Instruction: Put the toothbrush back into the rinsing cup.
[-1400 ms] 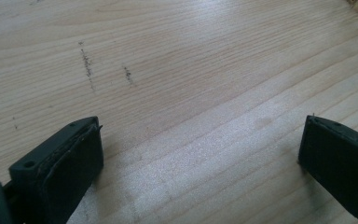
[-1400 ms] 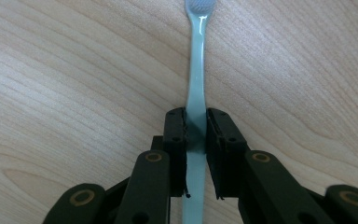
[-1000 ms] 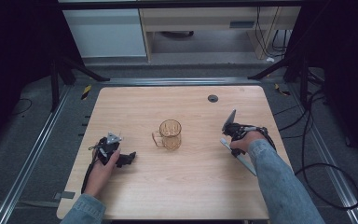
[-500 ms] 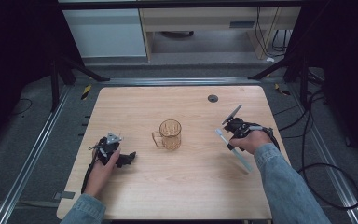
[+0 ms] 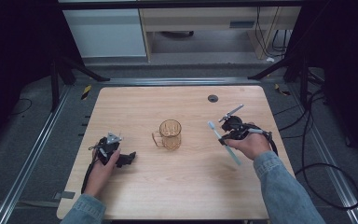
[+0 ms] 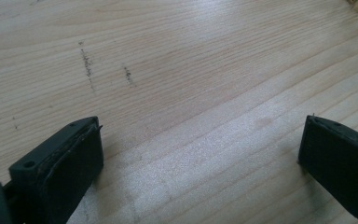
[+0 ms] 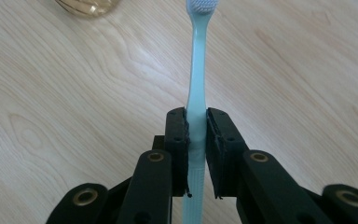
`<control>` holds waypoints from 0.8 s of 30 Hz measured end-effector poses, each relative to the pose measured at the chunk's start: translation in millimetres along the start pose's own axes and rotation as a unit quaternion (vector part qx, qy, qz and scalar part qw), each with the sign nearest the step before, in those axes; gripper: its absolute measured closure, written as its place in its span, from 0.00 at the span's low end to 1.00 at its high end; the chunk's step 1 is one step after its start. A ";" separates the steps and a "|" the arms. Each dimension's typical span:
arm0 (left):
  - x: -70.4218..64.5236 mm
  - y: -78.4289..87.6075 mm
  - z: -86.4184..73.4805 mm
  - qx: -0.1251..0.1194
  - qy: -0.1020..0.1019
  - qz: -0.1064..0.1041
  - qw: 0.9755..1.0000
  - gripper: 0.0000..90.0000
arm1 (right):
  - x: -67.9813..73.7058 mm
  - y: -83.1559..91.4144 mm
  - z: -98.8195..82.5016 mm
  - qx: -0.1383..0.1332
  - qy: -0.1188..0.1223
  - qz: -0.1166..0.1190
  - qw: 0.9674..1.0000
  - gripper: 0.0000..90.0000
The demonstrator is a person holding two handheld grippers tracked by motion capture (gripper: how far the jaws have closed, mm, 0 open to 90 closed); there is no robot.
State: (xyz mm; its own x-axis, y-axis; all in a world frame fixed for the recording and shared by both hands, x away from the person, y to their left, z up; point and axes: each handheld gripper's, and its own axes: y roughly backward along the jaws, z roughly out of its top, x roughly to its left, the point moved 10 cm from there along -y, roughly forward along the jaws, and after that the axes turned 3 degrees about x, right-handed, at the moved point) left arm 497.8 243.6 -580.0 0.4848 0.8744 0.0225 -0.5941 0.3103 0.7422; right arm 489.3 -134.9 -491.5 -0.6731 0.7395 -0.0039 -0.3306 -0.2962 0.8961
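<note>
The right gripper (image 7: 196, 140) pinches a slim pale-blue plastic toothbrush (image 7: 197, 79) at mid-handle, white bristles pointing left toward the ribbed amber glass mug (image 5: 169, 134) at table centre. The left gripper (image 6: 200, 154) rests spread wide on the matte, fine-grained wooden table (image 5: 177, 186).

The left claw (image 6: 200, 154) gapes wide over the bare wooden table (image 6: 191, 70).

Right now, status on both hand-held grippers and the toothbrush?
Right hand-held gripper shut on toothbrush, bristles toward amber mug. Left hand-held gripper open, empty, on table. Path clear.
</note>
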 end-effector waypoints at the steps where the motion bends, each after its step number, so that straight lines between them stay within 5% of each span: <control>1: 0.0 0.0 0.0 0.000 0.000 0.000 1.000 0.00 | 4.2 -0.3 3.5 -0.016 0.007 0.000 1.000 0.88; 12: 0.0 0.0 0.0 0.000 0.000 0.000 1.000 0.00 | 27.5 5.3 15.3 -0.072 0.027 0.005 0.997 0.88; 24: 0.0 0.0 0.0 0.000 0.000 0.000 1.000 0.00 | 64.1 5.8 20.7 -0.093 0.065 0.015 0.993 0.88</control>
State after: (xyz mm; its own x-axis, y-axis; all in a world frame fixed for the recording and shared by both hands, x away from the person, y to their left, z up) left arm 497.8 243.6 -580.0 0.4853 0.8740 0.0227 -0.5939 0.3105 0.7423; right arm 457.9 -76.7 -477.4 -0.7600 0.6482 -0.0472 -0.4182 -0.4322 0.7989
